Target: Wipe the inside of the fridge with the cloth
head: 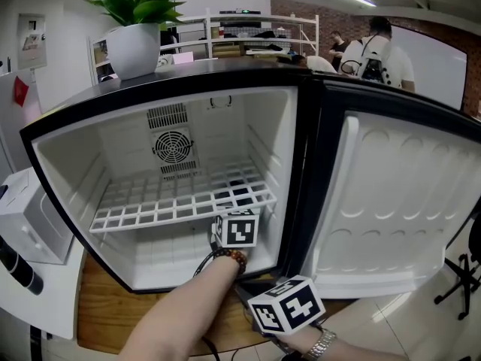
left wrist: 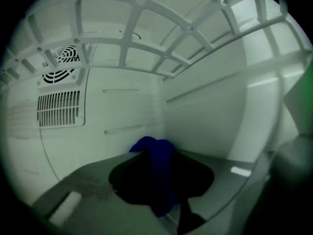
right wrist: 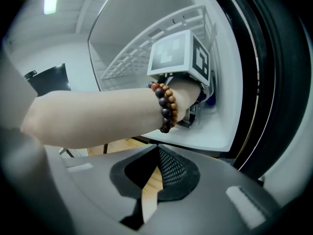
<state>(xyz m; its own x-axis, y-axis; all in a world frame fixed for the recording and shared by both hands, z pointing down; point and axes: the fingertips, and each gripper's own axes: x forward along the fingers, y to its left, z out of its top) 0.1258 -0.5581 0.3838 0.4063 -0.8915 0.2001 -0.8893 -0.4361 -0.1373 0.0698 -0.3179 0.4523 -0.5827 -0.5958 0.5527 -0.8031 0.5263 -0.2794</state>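
The small fridge point(head: 75, 171) stands open, white inside, with a white grid shelf point(head: 180, 201) across its middle. My left gripper point(left wrist: 159, 180) is inside, under the shelf point(left wrist: 146, 28) by the right wall, shut on a dark blue cloth point(left wrist: 157, 163) that bunches up between its jaws. In the head view only its marker cube point(head: 237, 229) and the forearm with a bead bracelet show. My right gripper point(right wrist: 159, 173) is outside, low in front of the fridge's right corner, shut with nothing in it; its marker cube point(head: 286, 304) shows in the head view.
The fridge door point(head: 391, 201) is swung wide open to the right. A round fan and vent grille point(head: 173, 147) sit on the back wall. A potted plant point(head: 134, 47) stands on top. A white box point(head: 30, 216) is at the left. People stand far behind point(head: 376, 51).
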